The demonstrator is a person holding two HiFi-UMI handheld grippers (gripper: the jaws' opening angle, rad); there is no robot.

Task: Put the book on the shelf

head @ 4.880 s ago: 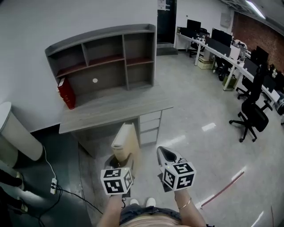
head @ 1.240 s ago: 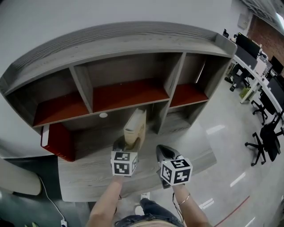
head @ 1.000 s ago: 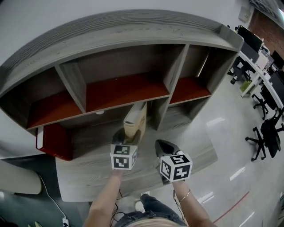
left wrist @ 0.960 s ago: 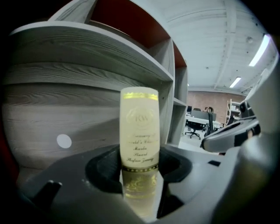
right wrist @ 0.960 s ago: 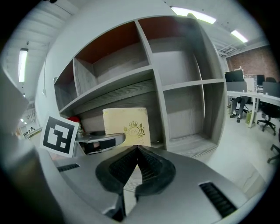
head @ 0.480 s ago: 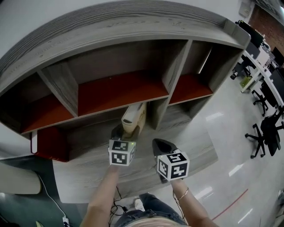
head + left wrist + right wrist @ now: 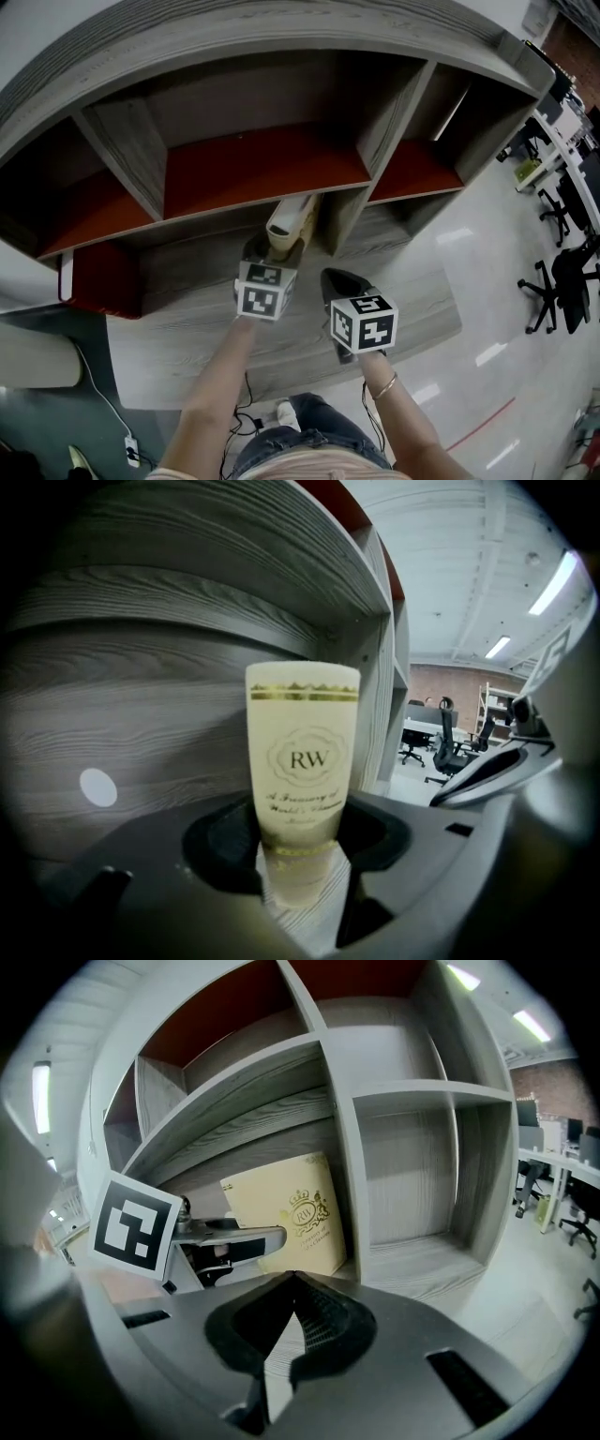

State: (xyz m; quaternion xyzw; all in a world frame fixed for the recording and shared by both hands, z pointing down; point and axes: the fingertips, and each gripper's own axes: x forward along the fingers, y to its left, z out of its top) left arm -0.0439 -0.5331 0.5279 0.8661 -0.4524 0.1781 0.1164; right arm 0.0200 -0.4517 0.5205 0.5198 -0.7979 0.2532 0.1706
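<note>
A cream book (image 7: 289, 223) with gold "RW" lettering on its spine (image 7: 303, 761) stands upright between the jaws of my left gripper (image 7: 272, 251), which is shut on it. The book pokes into the lower middle bay of the grey wooden shelf unit (image 7: 253, 70), beside a vertical divider (image 7: 342, 220). In the right gripper view the book's cover (image 7: 291, 1215) shows just left of that divider (image 7: 347, 1185), with the left gripper (image 7: 225, 1241) holding it. My right gripper (image 7: 339, 283) hovers to the right over the desk, shut and holding nothing (image 7: 289, 1312).
A red book (image 7: 94, 281) stands at the left end of the desk top (image 7: 187, 328). The upper bays have red floors (image 7: 253, 169). Office desks and chairs (image 7: 562, 272) stand on the shiny floor to the right. A cable and power strip (image 7: 131, 450) lie below.
I have walked from the open floor up to the shelf. Over the last second the left gripper has carried the book forward into the lower middle bay. The right gripper has kept alongside.
</note>
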